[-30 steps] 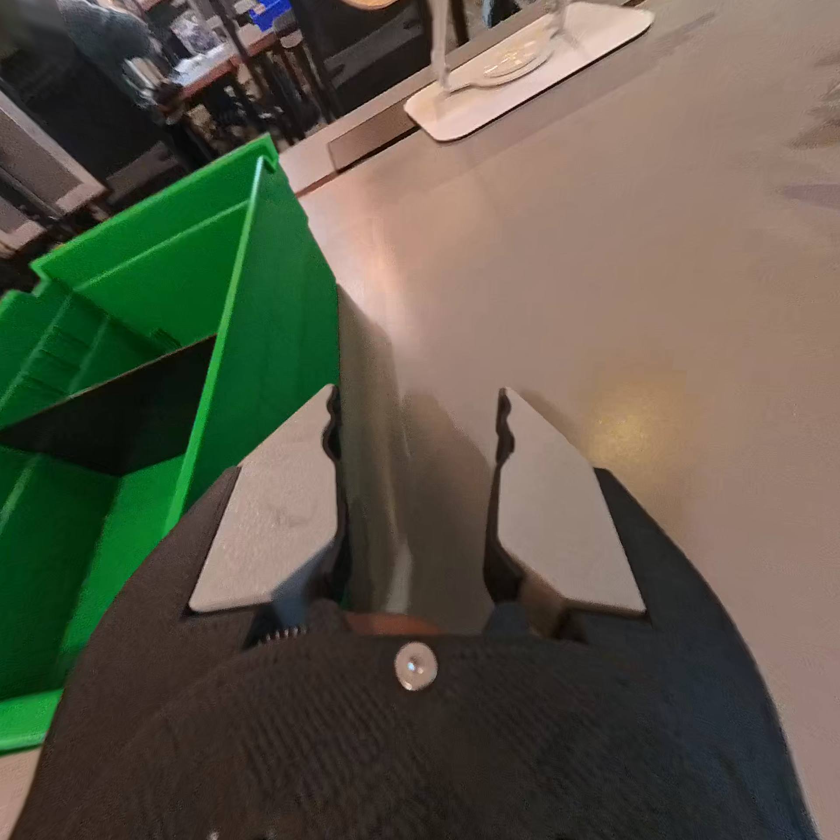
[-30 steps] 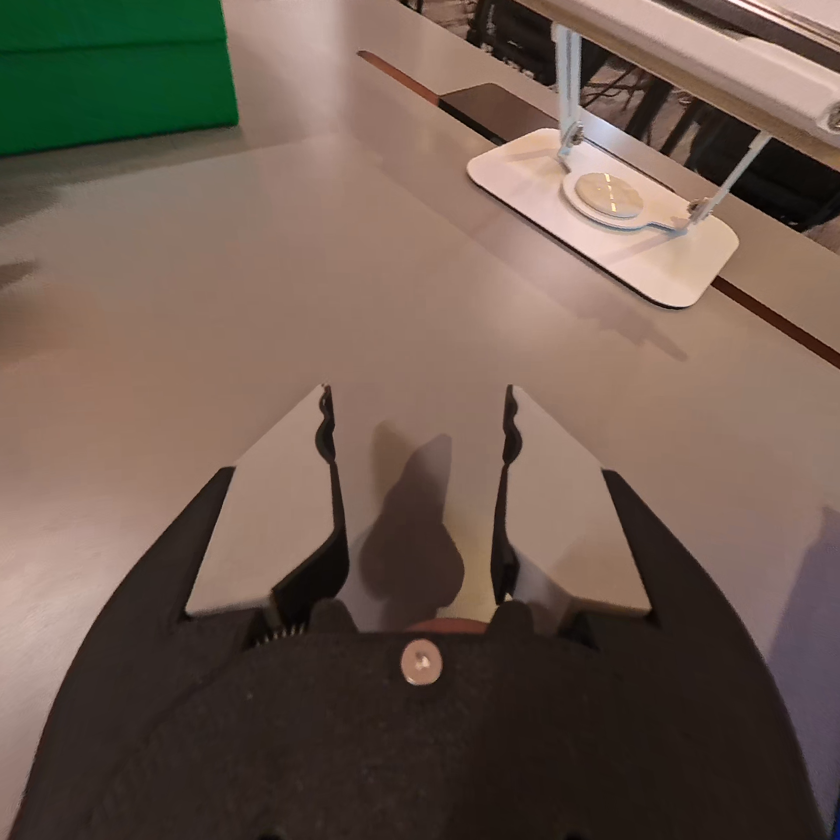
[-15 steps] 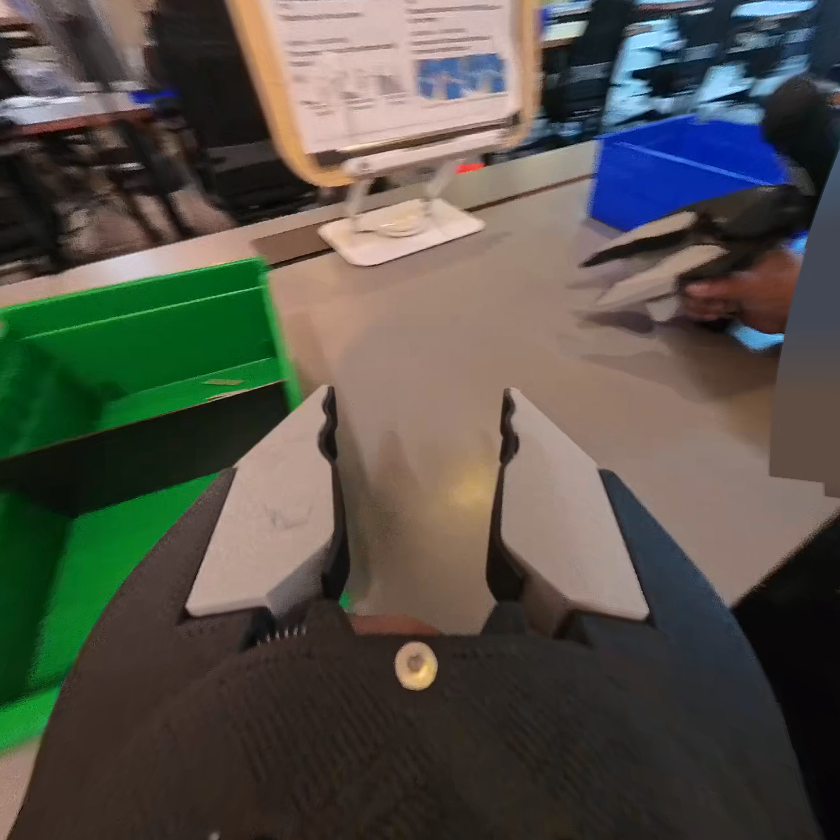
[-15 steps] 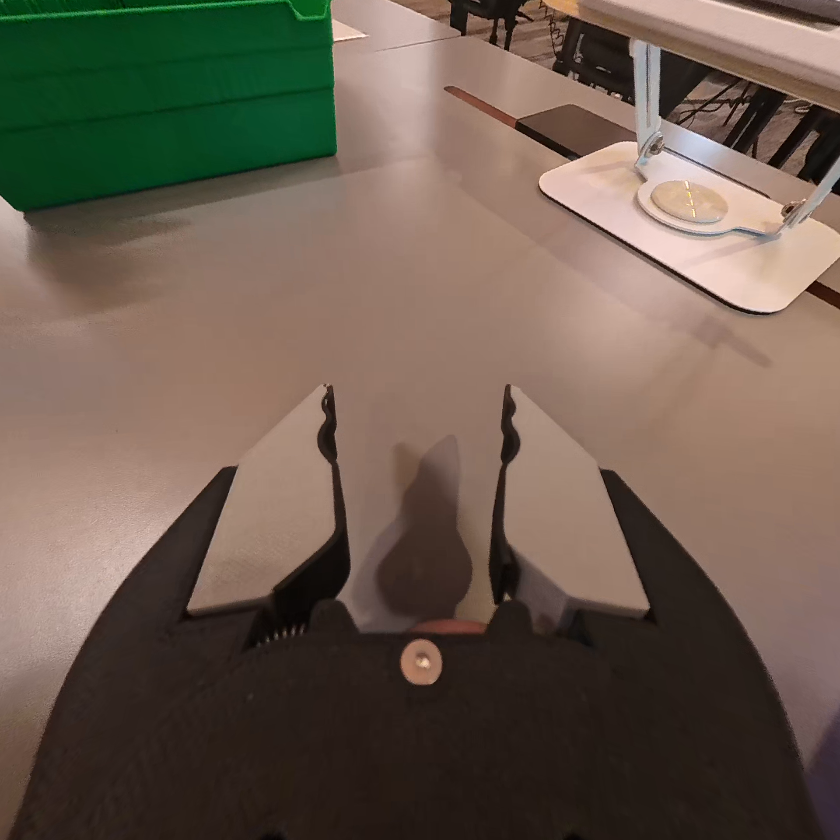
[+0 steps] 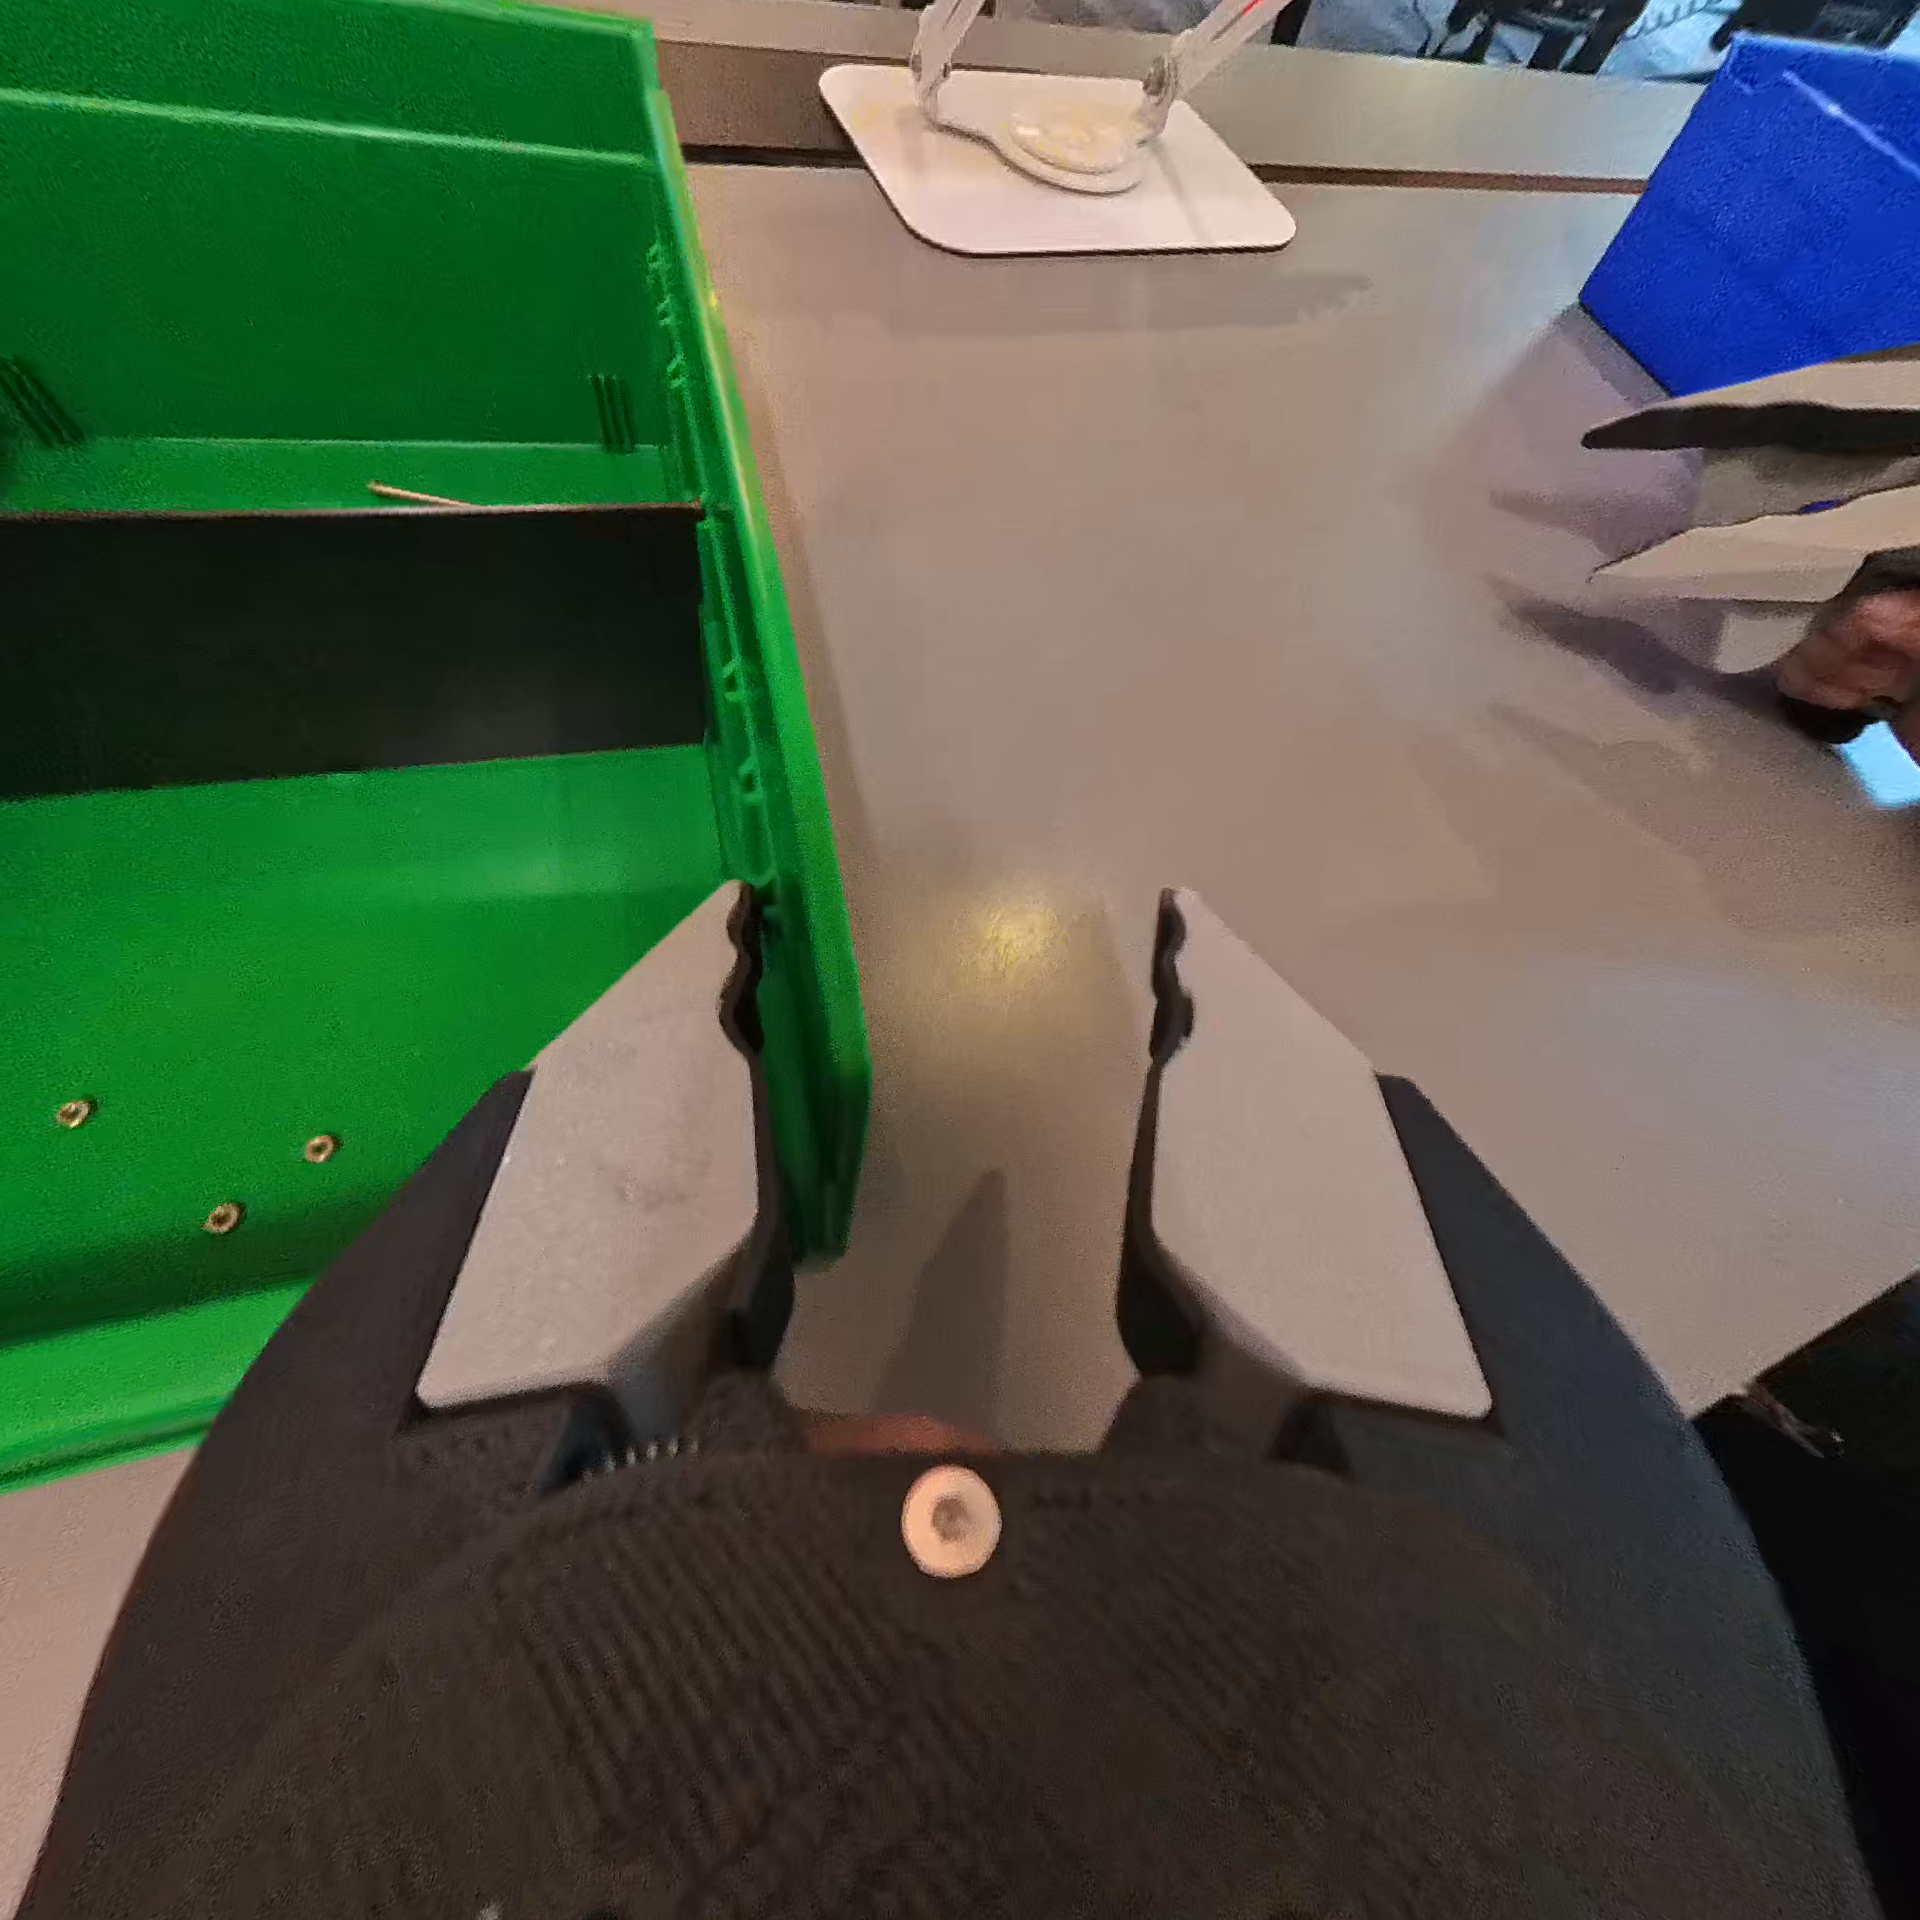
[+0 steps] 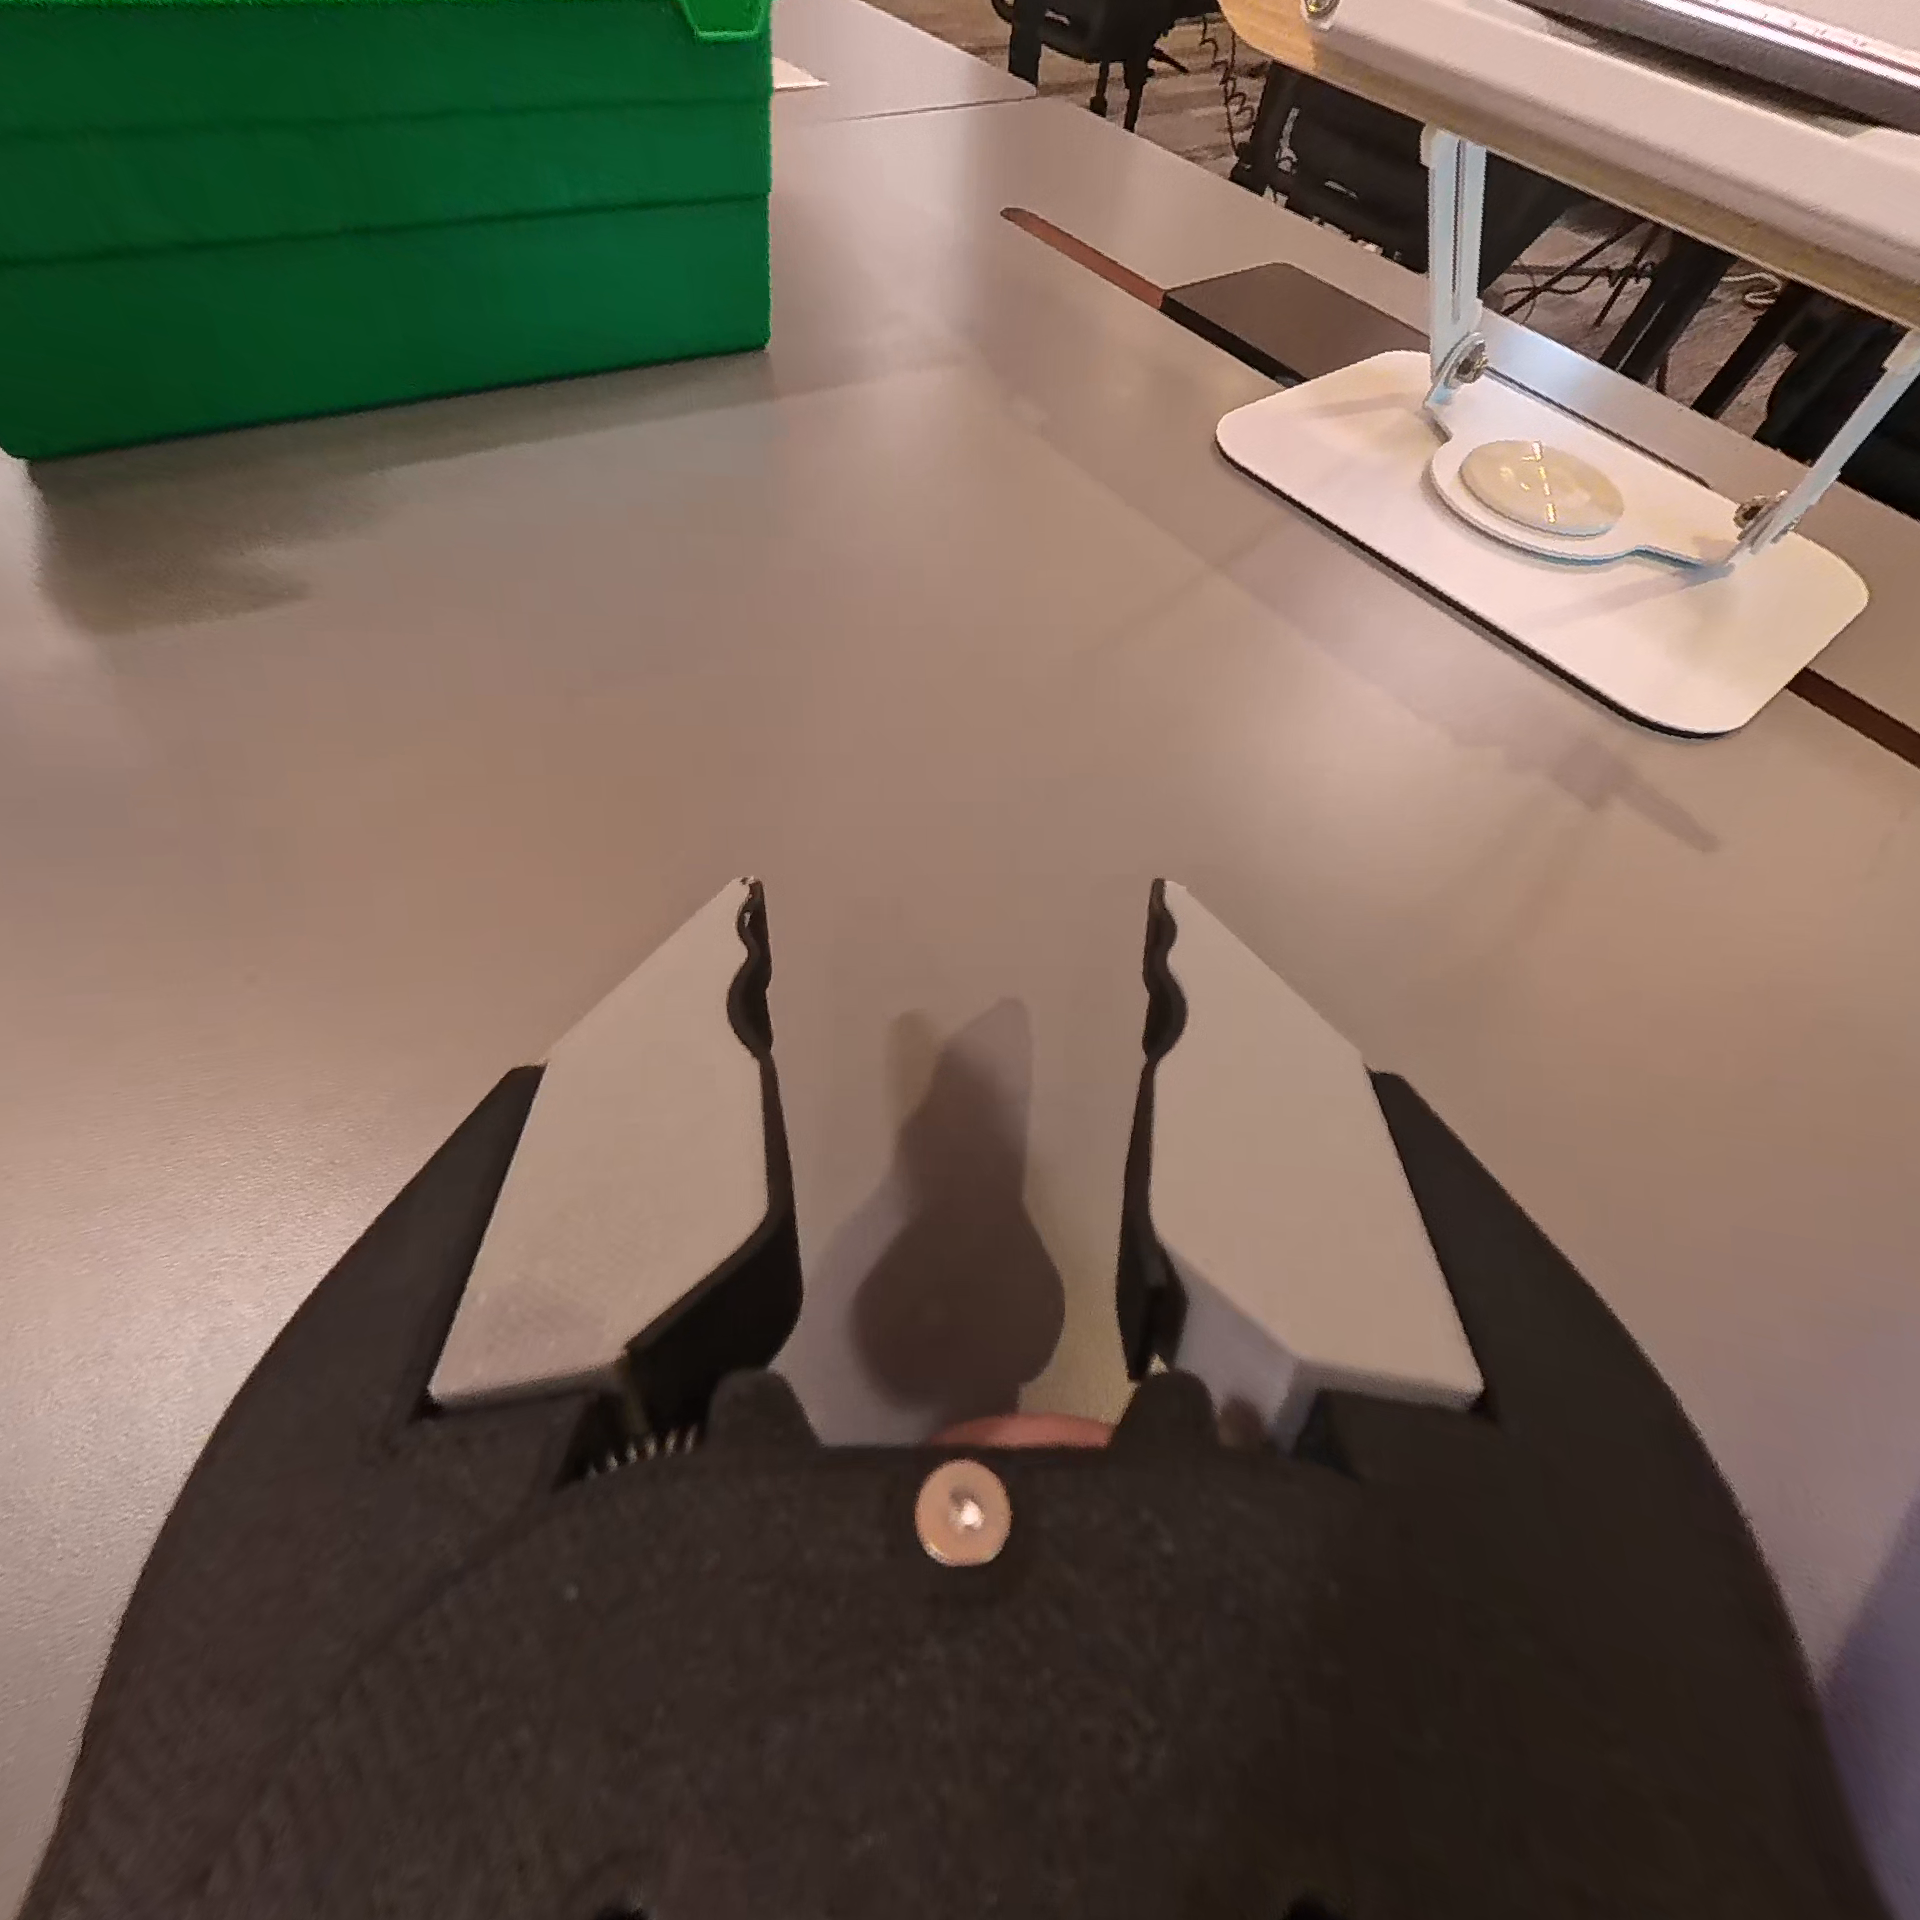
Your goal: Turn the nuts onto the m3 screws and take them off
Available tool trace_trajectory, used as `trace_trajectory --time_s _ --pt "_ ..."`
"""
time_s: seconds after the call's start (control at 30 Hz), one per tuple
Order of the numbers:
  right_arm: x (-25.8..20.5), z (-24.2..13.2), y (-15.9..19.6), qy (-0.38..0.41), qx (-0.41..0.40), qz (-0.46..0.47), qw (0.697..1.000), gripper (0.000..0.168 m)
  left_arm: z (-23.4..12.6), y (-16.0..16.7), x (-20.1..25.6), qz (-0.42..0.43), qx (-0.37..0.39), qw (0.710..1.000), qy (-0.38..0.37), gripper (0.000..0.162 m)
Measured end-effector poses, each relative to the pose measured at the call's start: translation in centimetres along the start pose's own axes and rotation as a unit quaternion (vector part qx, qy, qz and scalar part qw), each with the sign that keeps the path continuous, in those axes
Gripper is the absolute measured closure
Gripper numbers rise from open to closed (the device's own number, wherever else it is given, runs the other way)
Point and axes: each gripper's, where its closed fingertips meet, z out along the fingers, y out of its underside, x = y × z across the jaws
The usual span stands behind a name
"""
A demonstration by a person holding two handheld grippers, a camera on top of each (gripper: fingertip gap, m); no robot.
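Left tongs [image 5: 956,935] released, empty, at green bin's [image 5: 758,665] right wall; three brass nuts [image 5: 218,1216] inside. Right tongs [image 6: 956,925] released, empty, over bare bench [image 6: 520,779].

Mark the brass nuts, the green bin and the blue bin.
brass nuts [image 5: 221,1217]: left wrist view, on the nearest nut.
green bin [image 5: 800,935]: left wrist view, right wall.
blue bin [image 5: 1766,239]: left wrist view, near side.

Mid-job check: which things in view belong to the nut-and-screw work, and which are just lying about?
Job: brass nuts, thin screw, green bin, left gripper, right gripper, both open.
Lying about: white stand base, blue bin.
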Motion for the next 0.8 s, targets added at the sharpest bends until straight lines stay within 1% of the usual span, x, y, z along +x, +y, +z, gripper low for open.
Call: trace_trajectory --time_s 0.03,0.1,0.2,0.3,0.37,0.47,0.53,0.57,0.6,0.63,0.67,0.8 --pt "0.0 0.0 0.0 0.002 0.0 0.0 1.0 0.098 0.2 -0.1 0.2 0.001 -0.006 1.0 0.006 0.084" --pt "0.1 -0.1 0.0 0.003 0.001 0.002 1.0 0.098 0.2 -0.4 0.1 0.01 -0.016 1.0 0.002 0.086" --pt "-0.1 0.0 0.1 -0.004 -0.002 0.004 1.0 0.098 -0.8 -2.0 -0.1 0.01 0.005 1.0 0.007 0.087" --pt "-0.1 0.0 0.1 -0.005 -0.003 0.003 1.0 0.099 -2.4 -3.6 -1.0 0.015 0.032 0.999 -0.01 0.094" --pt "-0.1 0.1 0.1 -0.004 -0.004 0.0 1.0 0.099 -2.9 -3.9 -1.4 0.027 0.03 0.999 -0.028 0.094" --pt "-0.2 0.1 0.1 -0.004 -0.004 -0.004 1.0 0.099 -2.5 -3.3 -1.6 0.043 0.01 0.998 -0.044 0.095" --pt "-0.2 0.1 0.1 -0.002 -0.005 -0.005 1.0 0.099 -1.8 -2.1 -1.8 0.053 -0.021 0.997 -0.055 0.103" --pt "-0.2 0.1 0.1 -0.002 -0.005 -0.006 1.0 0.099 -1.5 -1.3 -2.1 0.059 -0.037 0.995 -0.066 0.11" --pt "-0.2 0.1 0.1 -0.001 -0.005 -0.007 1.0 0.099 -1.2 -0.5 -2.3 0.066 -0.051 0.994 -0.075 0.136" --pt "-0.2 0.1 0.1 0.0 -0.005 -0.008 1.0 0.099 -0.9 0.3 -2.5 0.07 -0.061 0.992 -0.086 0.149" --pt "-0.2 0.0 0.1 0.001 -0.004 -0.008 1.0 0.099 -0.7 0.7 -2.5 0.072 -0.063 0.991 -0.093 0.148" --pt "-0.1 0.0 0.1 0.004 -0.003 -0.008 1.0 0.099 -0.3 0.9 -0.5 0.071 -0.056 0.994 -0.067 0.129"
